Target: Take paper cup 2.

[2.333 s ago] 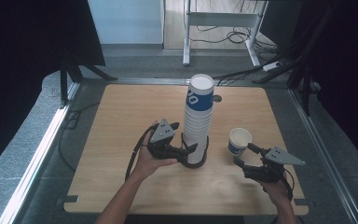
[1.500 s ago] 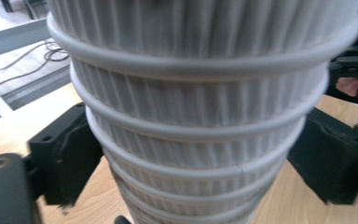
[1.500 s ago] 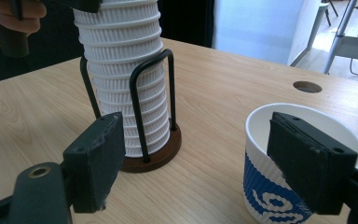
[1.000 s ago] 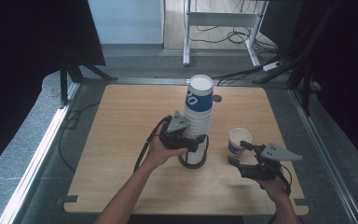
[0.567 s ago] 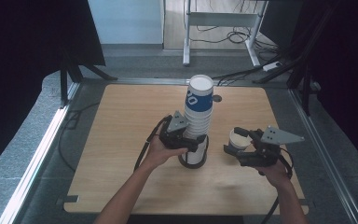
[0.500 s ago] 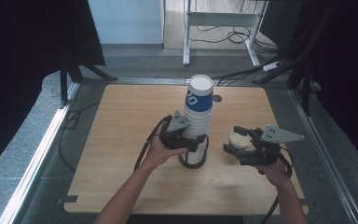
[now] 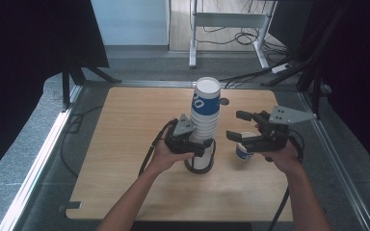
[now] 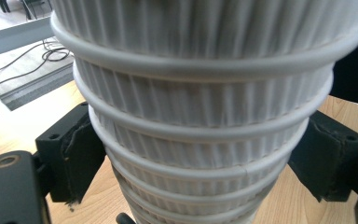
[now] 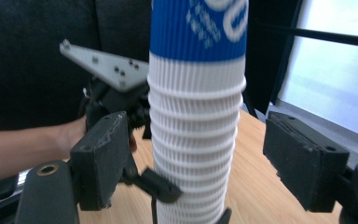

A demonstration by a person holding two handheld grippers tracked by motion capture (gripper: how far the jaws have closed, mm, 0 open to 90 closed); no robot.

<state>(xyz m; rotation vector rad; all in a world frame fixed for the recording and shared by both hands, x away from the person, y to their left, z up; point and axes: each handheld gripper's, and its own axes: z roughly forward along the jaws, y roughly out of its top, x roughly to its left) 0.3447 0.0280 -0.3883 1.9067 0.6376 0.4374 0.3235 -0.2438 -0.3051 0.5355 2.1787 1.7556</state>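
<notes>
From the high view, my left gripper (image 7: 203, 147) clamps the base of the tall cup stack (image 7: 205, 120) on the table (image 7: 125, 144), while my right gripper (image 7: 237, 126) hangs raised, jaws apart and just now widening with nothing between them; the single cup (image 7: 243, 151) stands below it, not yet added.

In the left gripper view, my pads (image 8: 77, 158) press the stack's ribbed rims (image 8: 200, 140).

In the right gripper view, the stack stands farther off, framed by my parted jaws. Grasping and stacking that cup remains, I judge.
</notes>
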